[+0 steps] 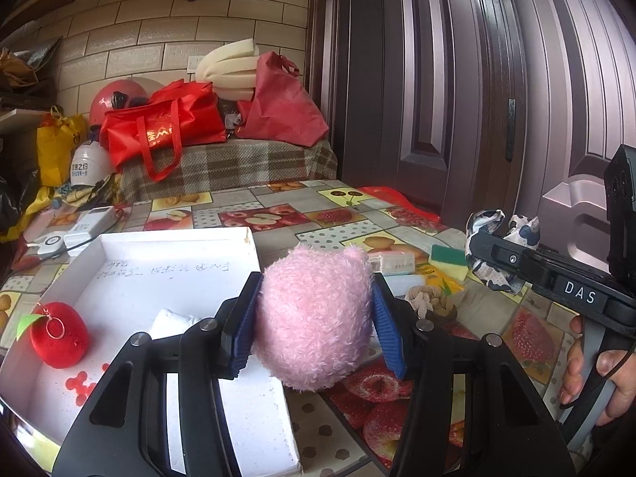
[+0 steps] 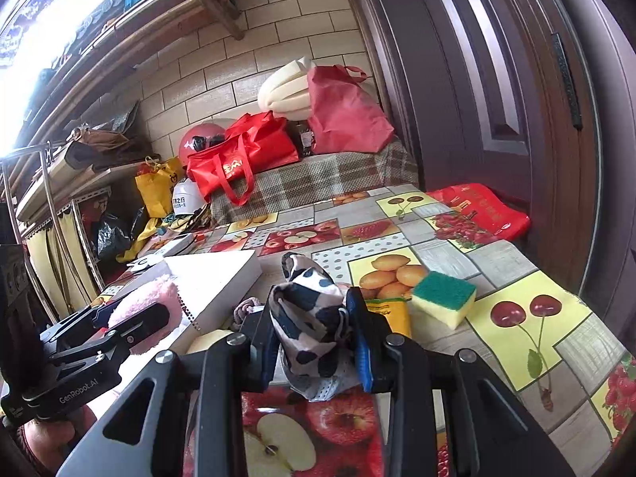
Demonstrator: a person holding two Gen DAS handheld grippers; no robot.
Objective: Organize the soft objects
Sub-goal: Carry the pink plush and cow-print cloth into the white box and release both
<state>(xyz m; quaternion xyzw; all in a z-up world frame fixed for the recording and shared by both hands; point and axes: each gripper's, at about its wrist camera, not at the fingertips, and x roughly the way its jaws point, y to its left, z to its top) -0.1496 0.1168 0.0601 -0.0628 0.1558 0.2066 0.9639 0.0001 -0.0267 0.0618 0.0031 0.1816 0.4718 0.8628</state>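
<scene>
My left gripper is shut on a pink plush ball and holds it above the right edge of a white box. The box holds a red plush apple and a white soft item. My right gripper is shut on a black-and-white cow-print cloth above the table. That cloth also shows in the left wrist view. The pink plush ball shows in the right wrist view, at the left.
A green-and-yellow sponge, a yellow packet and a knotted rope item lie on the fruit-print tablecloth. Red bags sit on a plaid bench behind. A dark door stands at the right.
</scene>
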